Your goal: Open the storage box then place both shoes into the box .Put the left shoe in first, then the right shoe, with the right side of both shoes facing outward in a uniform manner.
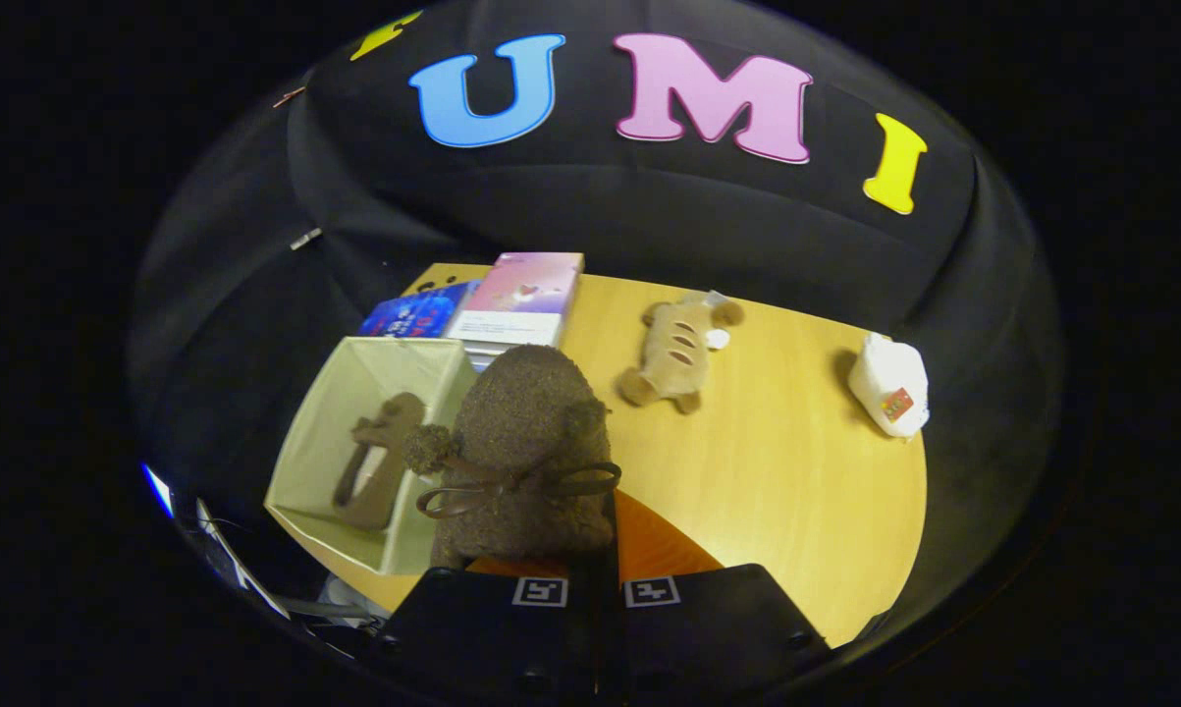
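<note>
Two brown fuzzy shoes are in play. One shoe (376, 462) already lies inside the open storage box (307, 432), on its side, long axis running from the near wall toward the far wall, sole edge facing the middle of the box. The second shoe (526, 452) sits clamped at its heel end in the hand-held gripper (595, 589), fingers closed tight on it. Its long axis runs straight ahead along the fingers, toe pointing away toward the booklets (516, 299), bow and pompom on top facing the camera. This shoe hangs just beside the right wall of the box, overlapping its rim, above the desk (786, 462). Beyond the fingers, well apart from the box, a plush toy (673, 353) lies on the desk; farther right, a white packet (889, 383) rests near the desk's edge.
</note>
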### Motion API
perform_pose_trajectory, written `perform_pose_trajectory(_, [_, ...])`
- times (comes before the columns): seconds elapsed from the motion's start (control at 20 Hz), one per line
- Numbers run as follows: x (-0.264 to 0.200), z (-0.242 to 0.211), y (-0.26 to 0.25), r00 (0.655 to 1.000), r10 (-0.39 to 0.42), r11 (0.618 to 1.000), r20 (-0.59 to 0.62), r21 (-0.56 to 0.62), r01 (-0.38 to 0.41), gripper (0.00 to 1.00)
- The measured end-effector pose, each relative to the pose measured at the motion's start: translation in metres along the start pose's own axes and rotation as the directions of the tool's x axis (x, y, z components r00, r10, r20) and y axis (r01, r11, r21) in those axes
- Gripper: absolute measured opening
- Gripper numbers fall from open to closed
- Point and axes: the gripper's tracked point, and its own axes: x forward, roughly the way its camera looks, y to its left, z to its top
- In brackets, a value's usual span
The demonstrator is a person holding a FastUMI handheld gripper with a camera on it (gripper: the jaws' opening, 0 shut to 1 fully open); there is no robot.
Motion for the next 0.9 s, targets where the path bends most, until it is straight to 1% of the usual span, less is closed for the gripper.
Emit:
perform_pose_trajectory(0.1, [0.006, 0.014, 0.042, 0.999, 0.039, 0.999, 0.003, -0.01, -0.039, 0.06])
perform_pose_trajectory(0.2, [0.018, 0.021, 0.08, 0.998, 0.059, 0.998, -0.01, -0.026, -0.059, 0.07])
perform_pose_trajectory(0.3, [0.036, 0.02, 0.113, 0.997, 0.07, 0.997, -0.034, -0.024, -0.071, 0.07])
perform_pose_trajectory(0.4, [0.055, 0.017, 0.138, 0.996, 0.063, 0.998, -0.065, -0.019, -0.064, 0.07])
perform_pose_trajectory(0.5, [0.086, 0.003, 0.147, 0.994, 0.023, 0.998, -0.107, -0.053, -0.029, 0.07])
perform_pose_trajectory(0.6, [0.109, -0.012, 0.147, 0.988, -0.043, 0.995, -0.149, -0.093, 0.03, 0.07])
perform_pose_trajectory(0.7, [0.129, -0.029, 0.143, 0.975, -0.105, 0.991, -0.198, -0.099, 0.086, 0.07])
perform_pose_trajectory(0.8, [0.147, -0.043, 0.14, 0.961, -0.144, 0.988, -0.237, -0.084, 0.127, 0.07])
perform_pose_trajectory(0.9, [0.162, -0.053, 0.133, 0.945, -0.192, 0.98, -0.264, -0.1, 0.171, 0.07])
